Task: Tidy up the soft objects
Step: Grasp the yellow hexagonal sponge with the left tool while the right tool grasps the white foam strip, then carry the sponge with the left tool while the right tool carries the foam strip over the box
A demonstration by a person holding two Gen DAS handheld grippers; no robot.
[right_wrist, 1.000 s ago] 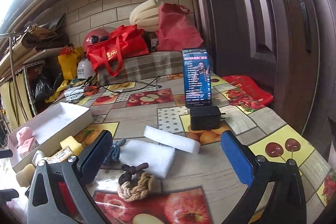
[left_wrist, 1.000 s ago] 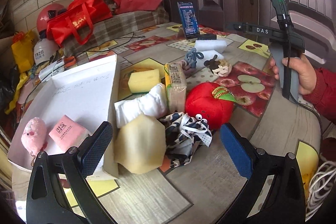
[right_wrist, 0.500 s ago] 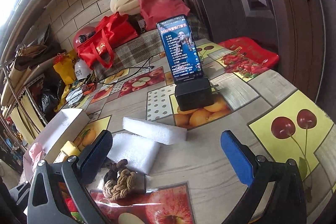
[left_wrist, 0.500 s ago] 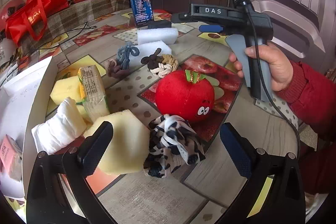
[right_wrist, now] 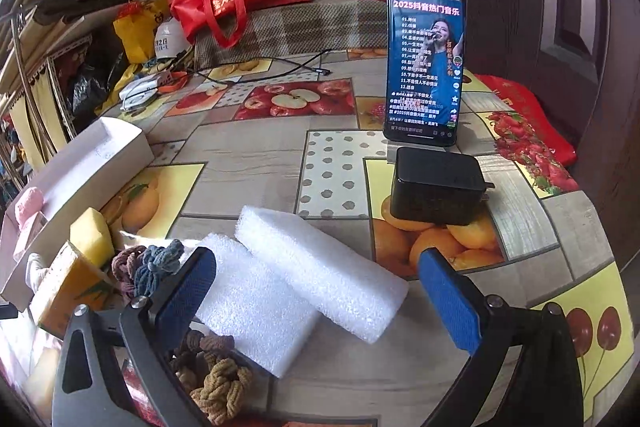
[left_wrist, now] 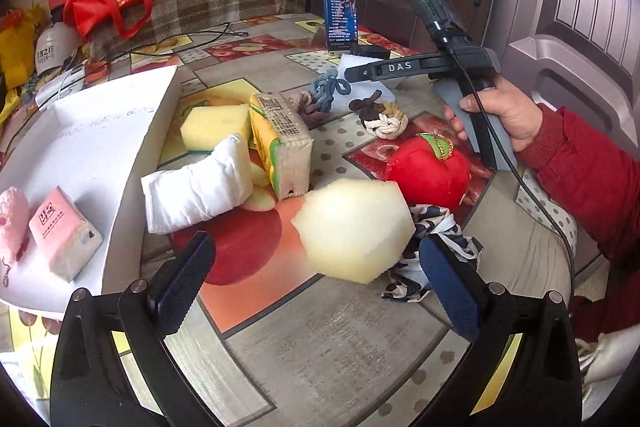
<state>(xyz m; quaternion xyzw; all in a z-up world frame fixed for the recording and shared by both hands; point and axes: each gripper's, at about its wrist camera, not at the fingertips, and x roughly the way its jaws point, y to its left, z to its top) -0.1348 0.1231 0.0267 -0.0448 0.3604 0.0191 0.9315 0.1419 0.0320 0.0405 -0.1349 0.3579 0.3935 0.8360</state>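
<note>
The patterned cloth [left_wrist: 436, 227] lay partly hidden behind the pale foam block [left_wrist: 354, 229]. The knotted rope toy [right_wrist: 216, 387] was half covered by the right gripper's fingers [right_wrist: 188, 291]. The pink plush [left_wrist: 12, 219] was cut off by the frame's edge.

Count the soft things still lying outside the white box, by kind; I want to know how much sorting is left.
White foam blocks: 2
Pale hexagonal foam: 1
Yellow sponge: 1
Knotted rope pieces, cream-brown, blue, mauve: 3
Red plush apple: 1
Cloths, rolled white cloth and zebra-print cloth: 2
Yellow packet: 1
Total: 11
</note>
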